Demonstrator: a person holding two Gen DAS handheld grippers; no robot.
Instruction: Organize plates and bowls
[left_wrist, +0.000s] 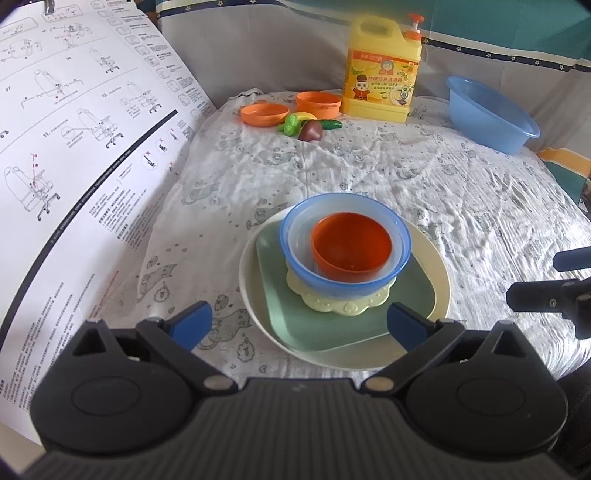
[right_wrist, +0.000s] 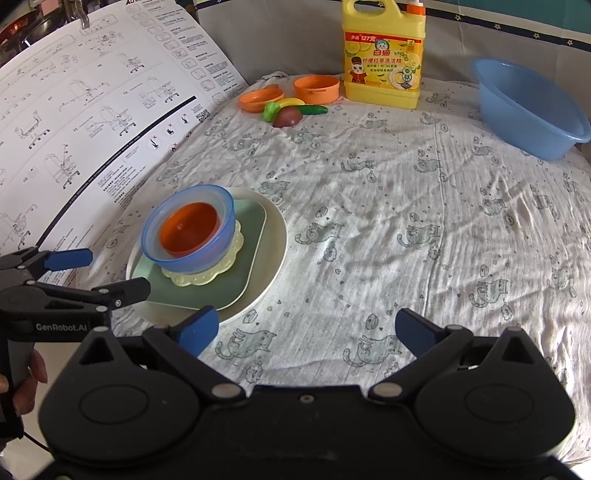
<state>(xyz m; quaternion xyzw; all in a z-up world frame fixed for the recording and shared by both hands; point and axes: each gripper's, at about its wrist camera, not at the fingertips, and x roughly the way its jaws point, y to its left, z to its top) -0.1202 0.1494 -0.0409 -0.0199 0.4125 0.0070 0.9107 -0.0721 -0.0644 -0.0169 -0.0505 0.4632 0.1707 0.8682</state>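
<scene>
bowls sit nested largest-to-smallest on the plates at frame centre for stability; left gripper and right gripper jaws wide open, empty.

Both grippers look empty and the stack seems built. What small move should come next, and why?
Probably ease the left gripper back from the stack. Its jaws stand open and empty, straddling the near rim of the round cream plate, which carries the square green plate, scalloped yellow mat, translucent blue bowl and orange bowl. The right gripper is open too.
</scene>
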